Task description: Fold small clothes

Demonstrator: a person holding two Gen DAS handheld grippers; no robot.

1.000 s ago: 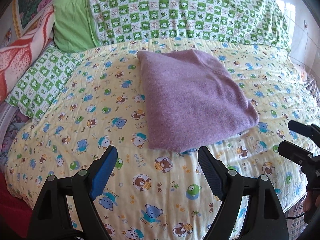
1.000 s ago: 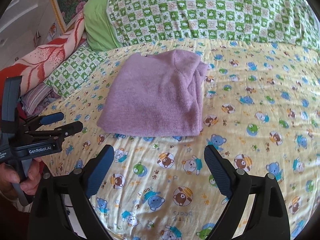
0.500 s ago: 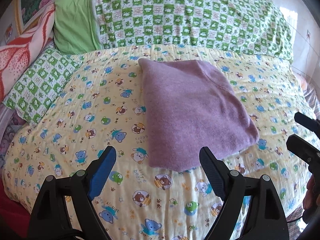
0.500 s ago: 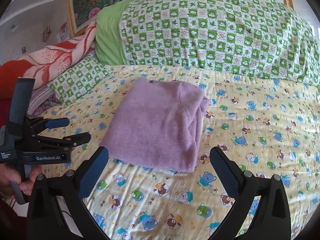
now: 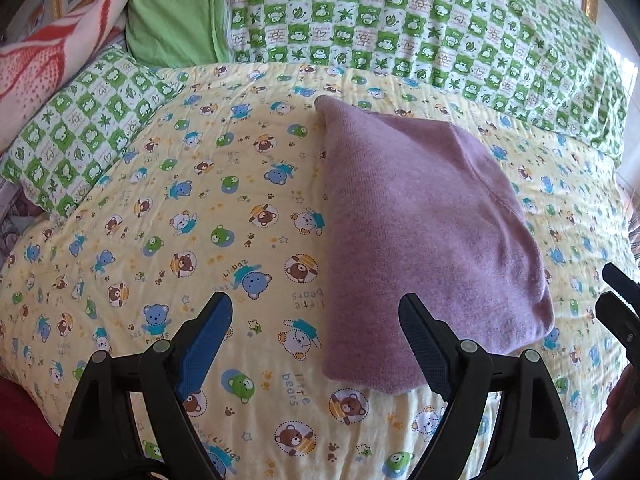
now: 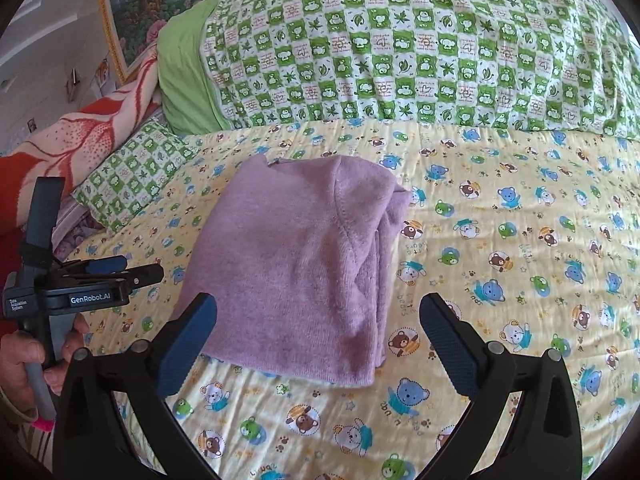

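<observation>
Two tools were in view, one per hand, both above a bed covered by a yellow quilt (image 5: 224, 216) printed with cartoon bears. One folded purple knit garment (image 5: 420, 232) lay flat on the quilt near the middle of the bed, roughly rectangular, with layered folded edges visible along its right side in the right wrist view. Left tool (image 5: 316, 344) had its blue-padded jaws spread wide with nothing between them but quilt; the near left corner of the garment sat just ahead of its right finger, and contact could not be judged. Right tool (image 6: 318, 340) also had its jaws spread wide, having just finished opening, with the near edge of the garment showing between the fingers but not pressed by either pad. In the right wrist view the left tool appeared at the left edge, held by a hand (image 6: 24, 364) on its grey handle, apart from the garment. Behind the garment, a green-and-white checked pillow (image 6: 400, 48) ran across the head of the bed, with a smaller checked pillow (image 5: 76, 136) and a red-and-white blanket (image 6: 76, 148) at the left. A framed floral picture (image 6: 136, 4) hung on the wall behind.
</observation>
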